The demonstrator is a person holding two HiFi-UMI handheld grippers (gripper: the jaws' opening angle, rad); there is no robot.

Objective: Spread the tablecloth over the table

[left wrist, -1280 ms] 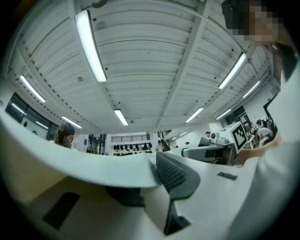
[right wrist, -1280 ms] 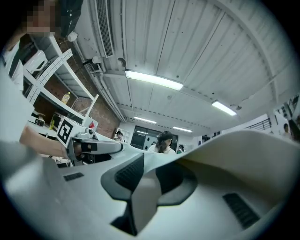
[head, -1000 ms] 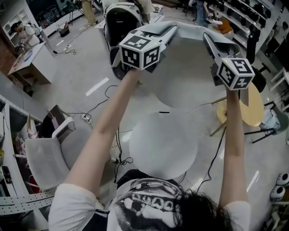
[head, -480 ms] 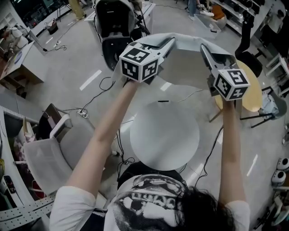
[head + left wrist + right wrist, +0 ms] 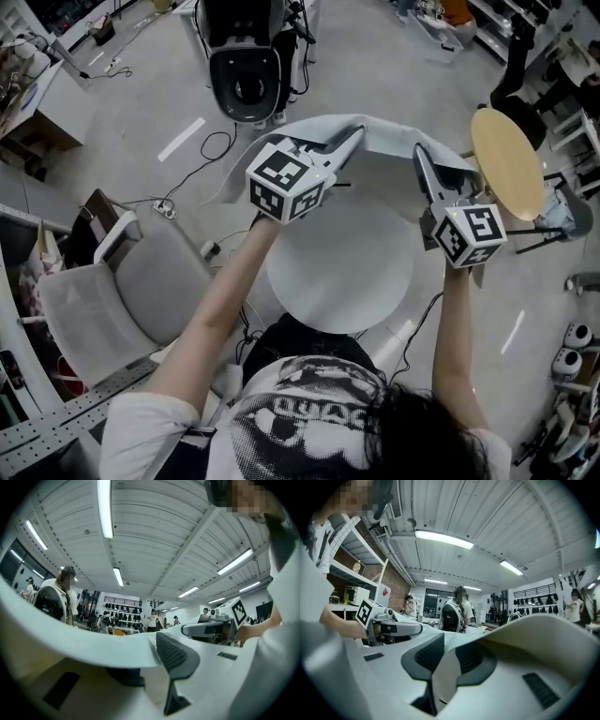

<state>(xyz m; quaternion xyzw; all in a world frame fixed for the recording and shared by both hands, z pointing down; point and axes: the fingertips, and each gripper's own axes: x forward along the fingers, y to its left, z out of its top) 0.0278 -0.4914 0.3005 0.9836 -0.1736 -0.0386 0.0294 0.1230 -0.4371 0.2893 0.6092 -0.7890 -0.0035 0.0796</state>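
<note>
Now the tablecloth (image 5: 394, 142) hangs stretched above the table's (image 5: 337, 281) far edge, not yet laid.
Left claw (image 5: 352, 139) and right claw (image 5: 419, 157) each pinch one edge of the tablecloth, well apart, while the round top lies bare. This looks like the laying step. Next, the tablecloth likely needs bringing down and drawing toward the near edge to cover evenly.

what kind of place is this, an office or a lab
Probably a large open-plan lab or workshop: strip lights on a ribbed ceiling, an office chair on bare grey floor, and wall racks of dark gear at the far end.
</note>
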